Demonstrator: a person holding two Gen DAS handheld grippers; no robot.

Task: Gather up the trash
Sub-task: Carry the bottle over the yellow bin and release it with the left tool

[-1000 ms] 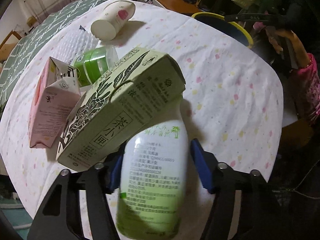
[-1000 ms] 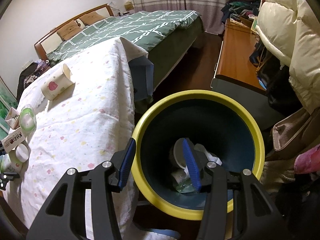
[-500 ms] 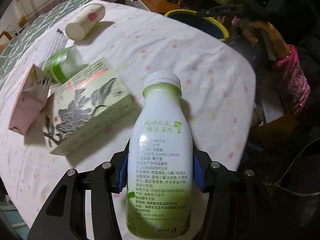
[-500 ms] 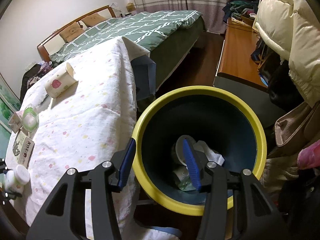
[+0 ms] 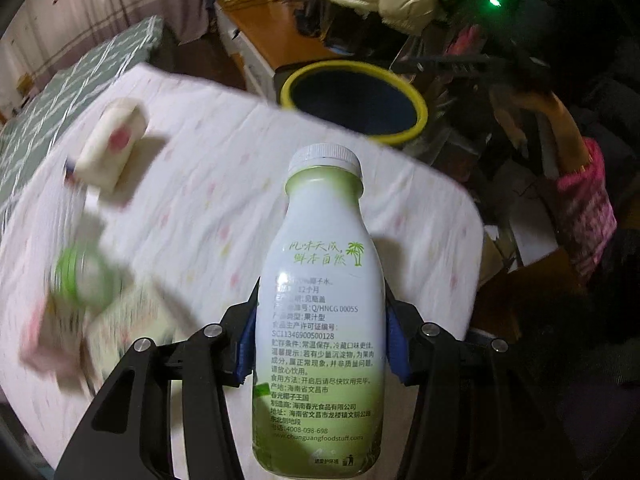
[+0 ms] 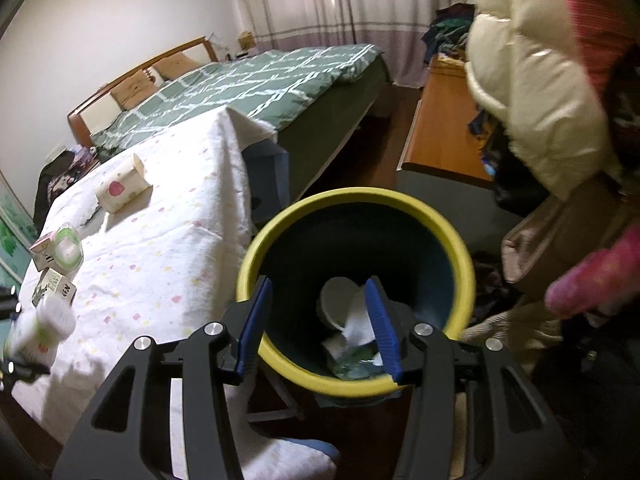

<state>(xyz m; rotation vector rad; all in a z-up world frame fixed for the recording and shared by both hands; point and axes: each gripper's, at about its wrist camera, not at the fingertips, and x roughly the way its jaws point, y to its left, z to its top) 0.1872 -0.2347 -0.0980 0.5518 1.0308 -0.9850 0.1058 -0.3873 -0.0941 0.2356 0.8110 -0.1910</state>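
Note:
My left gripper (image 5: 322, 336) is shut on a white and green juice bottle (image 5: 320, 304) with a white cap, held above the cloth-covered table (image 5: 224, 200). That same bottle (image 6: 40, 324) shows at the far left of the right wrist view. The yellow-rimmed dark bin (image 5: 354, 100) stands past the table's far edge. My right gripper (image 6: 316, 320) hovers open over the bin (image 6: 356, 200), with nothing between its blue pads. Inside lie cups and crumpled paper (image 6: 344, 308). On the table lie a paper cup (image 5: 112, 148), a green-lidded jar (image 5: 80, 276) and a tea box (image 5: 132, 328).
A pink carton (image 6: 42, 250) sits by the jar on the table's left. A green-quilted bed (image 6: 240, 84) lies behind the table. A wooden bench (image 6: 444, 136) and a cream puffy coat (image 6: 532, 80) are at right. A person's pink sleeve (image 5: 588, 208) is near the bin.
The left gripper closed on the bottle, pulled it from under the tea box and carried it up and towards the bin. The right gripper rose slightly over the bin.

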